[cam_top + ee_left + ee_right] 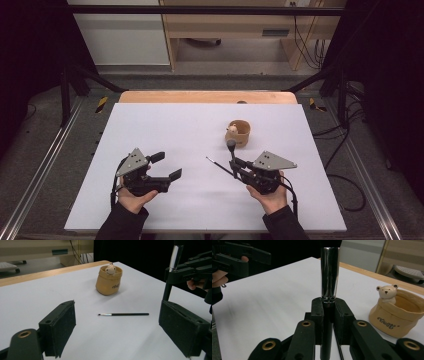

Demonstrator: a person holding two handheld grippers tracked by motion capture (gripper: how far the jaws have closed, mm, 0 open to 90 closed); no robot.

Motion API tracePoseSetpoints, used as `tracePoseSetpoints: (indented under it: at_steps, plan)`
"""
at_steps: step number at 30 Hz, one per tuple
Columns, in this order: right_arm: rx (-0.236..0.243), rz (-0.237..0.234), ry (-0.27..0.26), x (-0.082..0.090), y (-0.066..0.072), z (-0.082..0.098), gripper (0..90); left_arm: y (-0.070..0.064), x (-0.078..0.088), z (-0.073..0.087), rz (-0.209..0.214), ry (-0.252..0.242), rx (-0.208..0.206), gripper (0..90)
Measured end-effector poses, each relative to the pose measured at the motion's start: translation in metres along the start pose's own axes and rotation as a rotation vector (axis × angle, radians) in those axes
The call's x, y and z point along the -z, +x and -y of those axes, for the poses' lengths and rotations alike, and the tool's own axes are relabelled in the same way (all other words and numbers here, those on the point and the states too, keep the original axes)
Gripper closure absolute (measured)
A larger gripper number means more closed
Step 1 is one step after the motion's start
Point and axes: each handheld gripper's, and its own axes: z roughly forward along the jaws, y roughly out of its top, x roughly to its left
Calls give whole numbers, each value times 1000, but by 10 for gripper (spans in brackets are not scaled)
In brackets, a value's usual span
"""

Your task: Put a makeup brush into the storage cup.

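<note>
Right now your right gripper [329, 312] has its jaws clamped on an upright makeup brush [329, 275] with a chrome ferrule. Your left gripper [117, 327] stands wide open with nothing between its jaws; its view shows a thin brush [123, 314] flat on the surface [165, 130], near the tan bear pouch [238, 132].

The white tabletop [165, 125] has a wooden strip along its far edge, and grey carpeted floor [45, 160] lies around it. Beyond stand a pale wooden desk [235, 27] and a white cabinet [122, 40]. Black frame bars [200, 10] cross overhead, with cables [345, 170] trailing right and dark curtains on both sides.
</note>
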Motion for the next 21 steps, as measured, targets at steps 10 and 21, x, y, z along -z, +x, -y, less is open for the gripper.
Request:
tracePoseSetpoints:
  at_steps: [10, 21]
  plan:
    - [3, 19, -7, 4, -4, -4, 793, 21, 31, 5, -78, -8, 7, 113]
    - [-21, 59, -38, 15, -15, -11, 793, 40, 48, 23, -137, 2, 38, 101]
